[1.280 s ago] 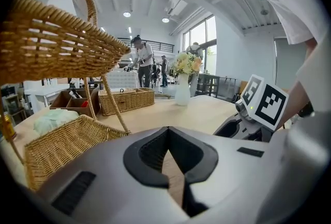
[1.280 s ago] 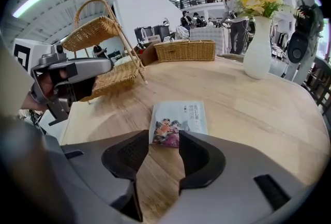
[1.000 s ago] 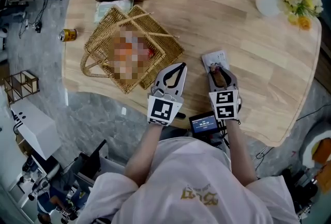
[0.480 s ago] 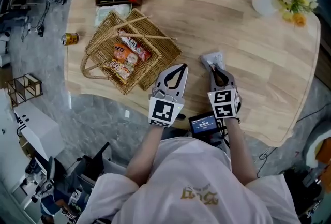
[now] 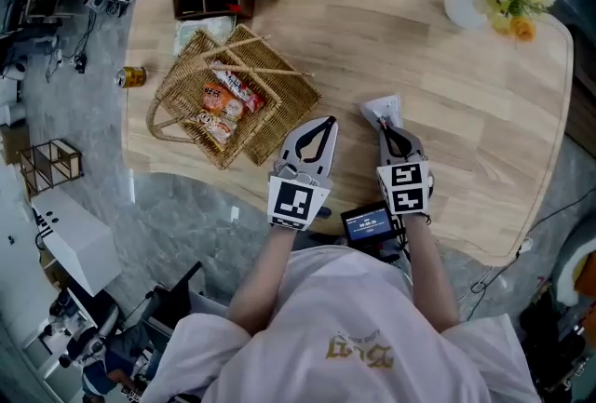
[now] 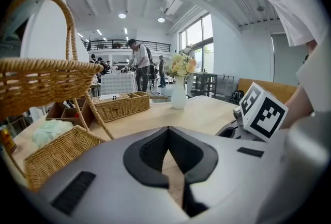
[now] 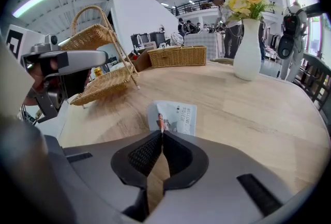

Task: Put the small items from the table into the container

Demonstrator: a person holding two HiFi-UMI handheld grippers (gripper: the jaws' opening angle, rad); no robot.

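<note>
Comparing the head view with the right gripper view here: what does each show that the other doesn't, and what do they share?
Only the head view: the snack packets lying inside the wicker basket, a can on the floor, and a small screen near the person.
Only the right gripper view: the right gripper with its jaws closing on the near edge of the white packet, and people far behind.
Both: the basket, the packet, the left gripper, the flower vase and the woven tray.
</note>
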